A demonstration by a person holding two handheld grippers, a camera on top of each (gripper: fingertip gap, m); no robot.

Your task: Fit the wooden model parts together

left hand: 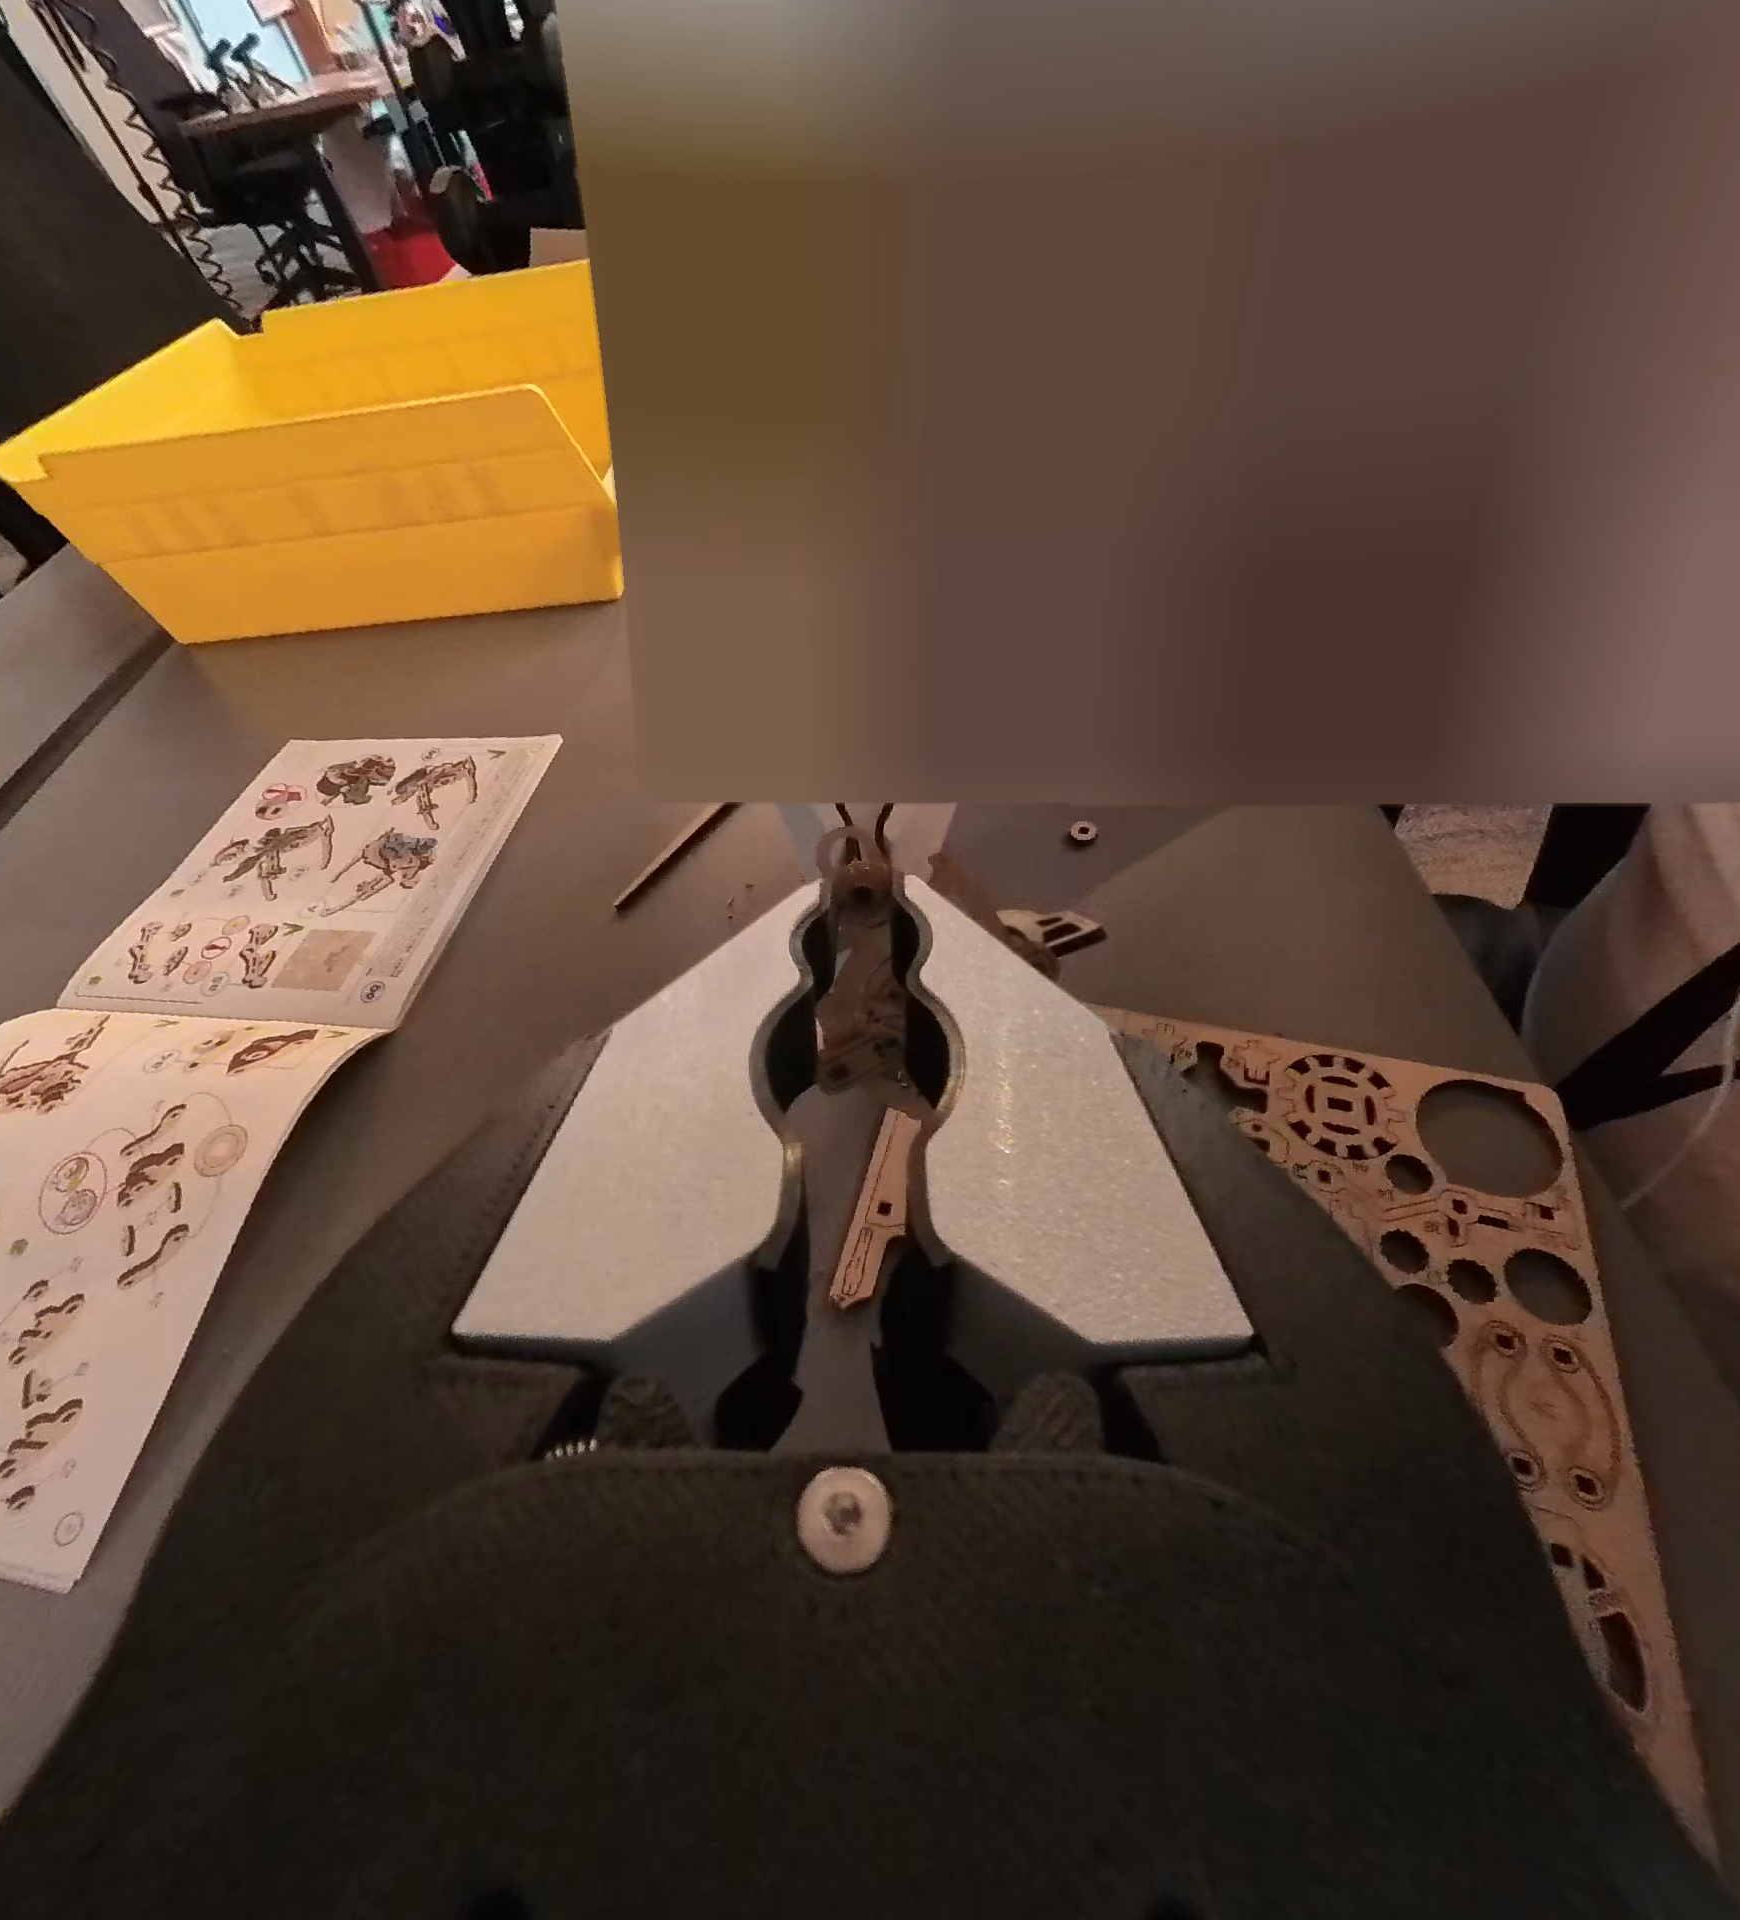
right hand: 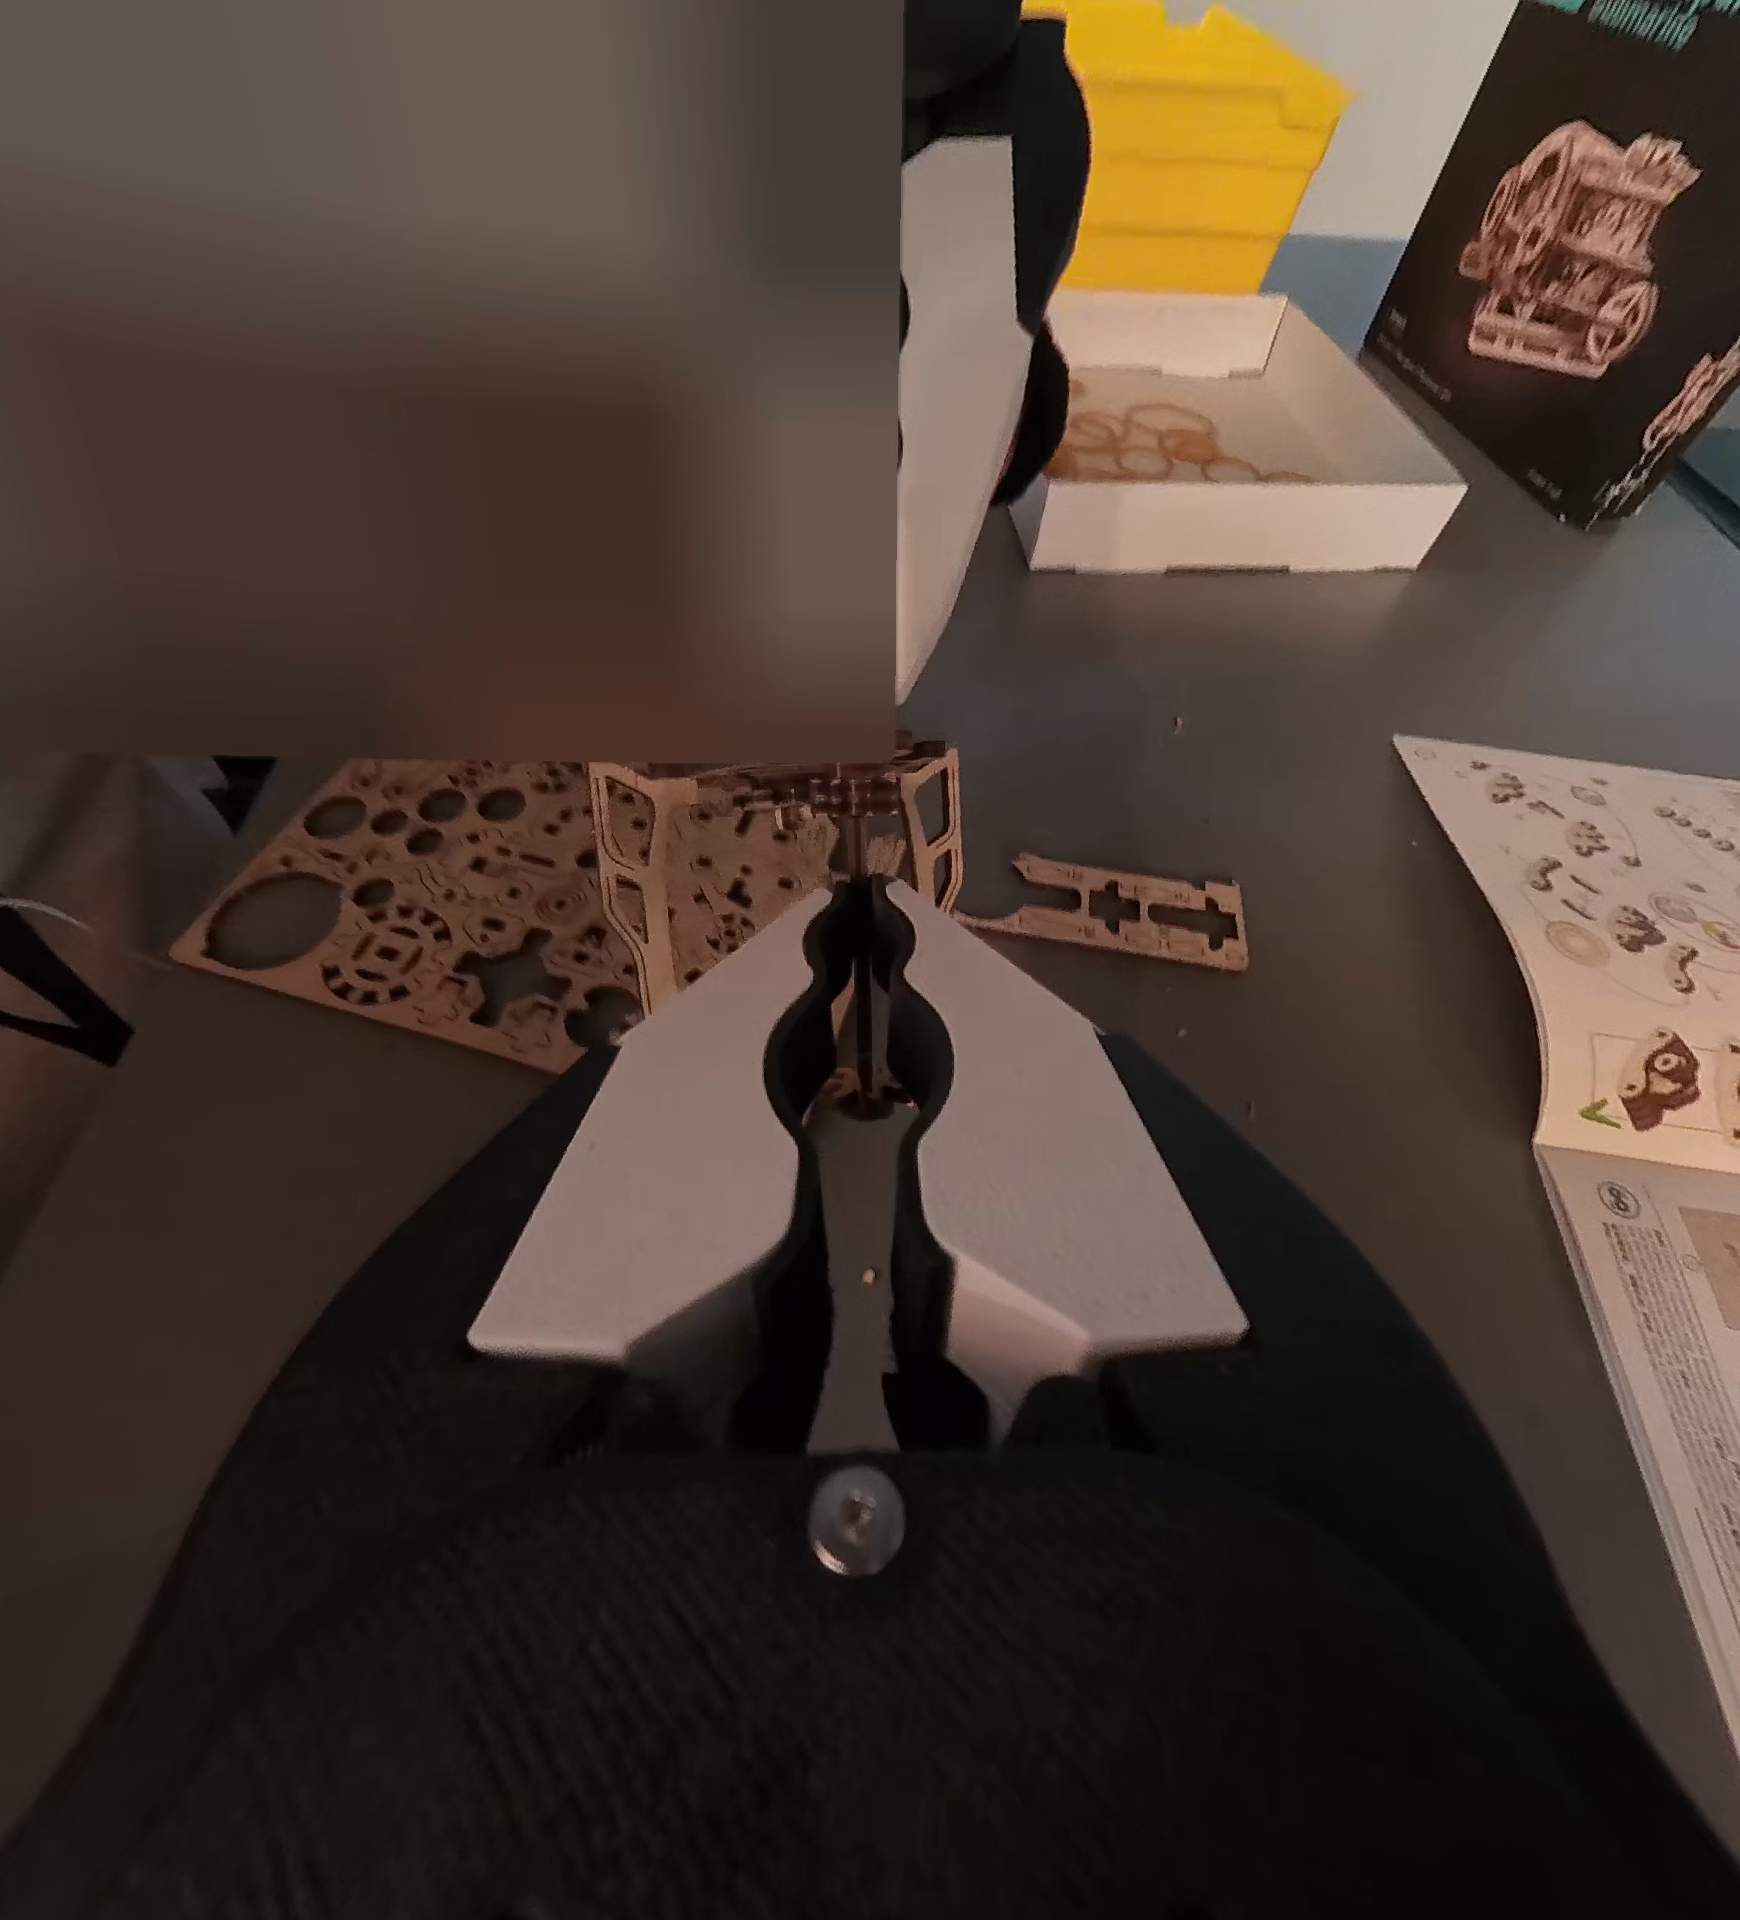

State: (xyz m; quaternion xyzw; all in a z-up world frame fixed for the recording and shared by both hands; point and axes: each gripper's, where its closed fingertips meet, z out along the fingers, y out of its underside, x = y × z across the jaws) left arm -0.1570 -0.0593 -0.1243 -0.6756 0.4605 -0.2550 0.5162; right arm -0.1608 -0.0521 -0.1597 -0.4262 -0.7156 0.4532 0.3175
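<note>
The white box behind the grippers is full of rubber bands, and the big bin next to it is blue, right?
Almost. The white box does hold rubber bands, though only a loose scatter across its floor, but the bin behind it is yellow, not blue. The right wrist view shows both, and the left wrist view shows the same yellow bin on the table.
</note>
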